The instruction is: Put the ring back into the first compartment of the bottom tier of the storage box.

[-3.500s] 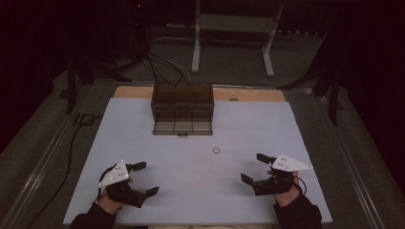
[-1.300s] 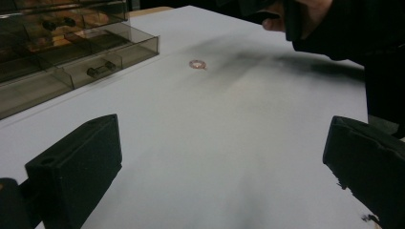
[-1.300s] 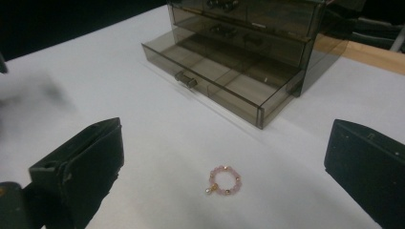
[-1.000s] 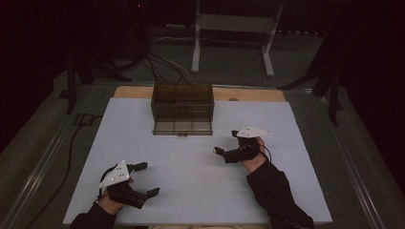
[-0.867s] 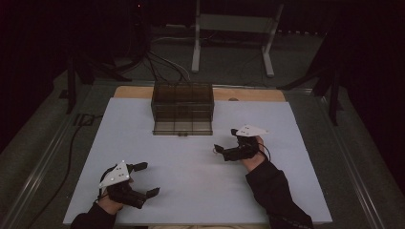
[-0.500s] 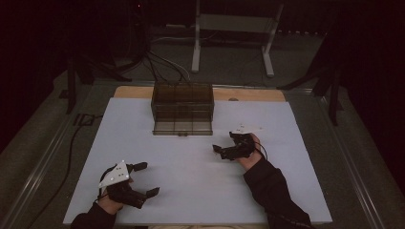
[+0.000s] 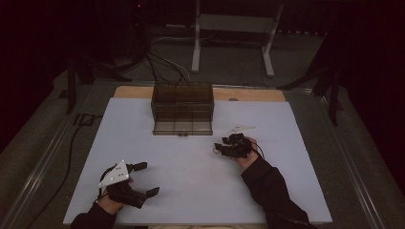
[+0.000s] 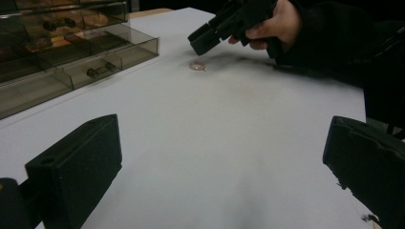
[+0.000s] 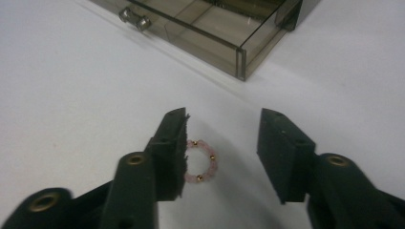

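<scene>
Since the earlier frame the right gripper has gone from the counter's near right edge up to the bead ring, w/ jaws just closing in; left gripper hasn't budged, jaws wide apart on nothing. Counter carries the smoky drawer box, bottom drawer pulled out. Bead ring lies flat between the right jaws, one pad touching, not yet clamped. Reach done; grab, lift and presumably drop into drawer still left.

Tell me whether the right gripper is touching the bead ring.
Cannot tell: in the right gripper view one finger overlaps the bead ring, the other stands apart.
</scene>
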Action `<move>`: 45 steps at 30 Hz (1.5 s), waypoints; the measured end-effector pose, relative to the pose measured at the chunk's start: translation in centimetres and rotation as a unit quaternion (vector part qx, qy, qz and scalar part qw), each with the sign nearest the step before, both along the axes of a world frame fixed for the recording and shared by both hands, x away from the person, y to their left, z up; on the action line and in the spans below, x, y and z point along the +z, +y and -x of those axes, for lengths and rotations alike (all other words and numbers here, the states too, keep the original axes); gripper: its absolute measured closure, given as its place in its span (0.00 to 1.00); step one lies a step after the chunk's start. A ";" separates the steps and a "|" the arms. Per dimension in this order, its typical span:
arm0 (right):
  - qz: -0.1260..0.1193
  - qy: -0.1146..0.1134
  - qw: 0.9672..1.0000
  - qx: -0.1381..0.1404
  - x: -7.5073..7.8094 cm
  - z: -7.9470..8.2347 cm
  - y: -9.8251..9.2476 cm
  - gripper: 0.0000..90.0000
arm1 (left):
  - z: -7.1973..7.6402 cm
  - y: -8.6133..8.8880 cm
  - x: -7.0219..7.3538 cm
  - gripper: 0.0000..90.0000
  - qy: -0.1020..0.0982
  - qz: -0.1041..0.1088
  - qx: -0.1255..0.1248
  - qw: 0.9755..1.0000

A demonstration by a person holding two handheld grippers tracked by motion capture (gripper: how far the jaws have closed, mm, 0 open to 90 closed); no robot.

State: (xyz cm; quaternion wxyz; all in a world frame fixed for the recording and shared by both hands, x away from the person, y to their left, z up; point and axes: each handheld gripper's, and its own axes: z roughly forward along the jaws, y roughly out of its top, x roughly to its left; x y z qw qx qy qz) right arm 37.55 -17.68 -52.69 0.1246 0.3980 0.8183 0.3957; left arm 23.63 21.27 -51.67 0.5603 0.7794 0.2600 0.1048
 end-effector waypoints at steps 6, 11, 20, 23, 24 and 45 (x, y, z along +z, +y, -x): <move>0.022 0.011 1.000 0.007 -0.5 -0.2 0.5 0.74 | 0.0 0.0 0.0 0.01 -0.001 -0.001 0.000 1.000; 0.031 0.018 0.999 0.013 -0.9 -0.3 0.7 0.81 | 0.0 0.0 -0.1 0.01 0.001 -0.001 0.000 1.000; 0.067 -0.003 0.997 0.025 -0.8 0.0 1.2 0.88 | -0.1 0.0 -0.1 0.01 0.002 -0.004 0.000 1.000; 0.070 -0.006 0.997 0.030 -0.8 0.0 1.3 0.91 | 0.0 0.0 -0.1 0.01 0.001 -0.002 0.000 1.000; 0.071 -0.006 0.997 0.031 -0.8 0.0 1.3 0.93 | 0.0 0.0 -0.1 0.01 0.002 -0.004 -0.001 1.000; 0.058 0.008 0.998 0.027 -0.2 -0.1 1.3 0.98 | -0.1 0.0 -0.1 0.01 0.002 -0.004 -0.001 1.000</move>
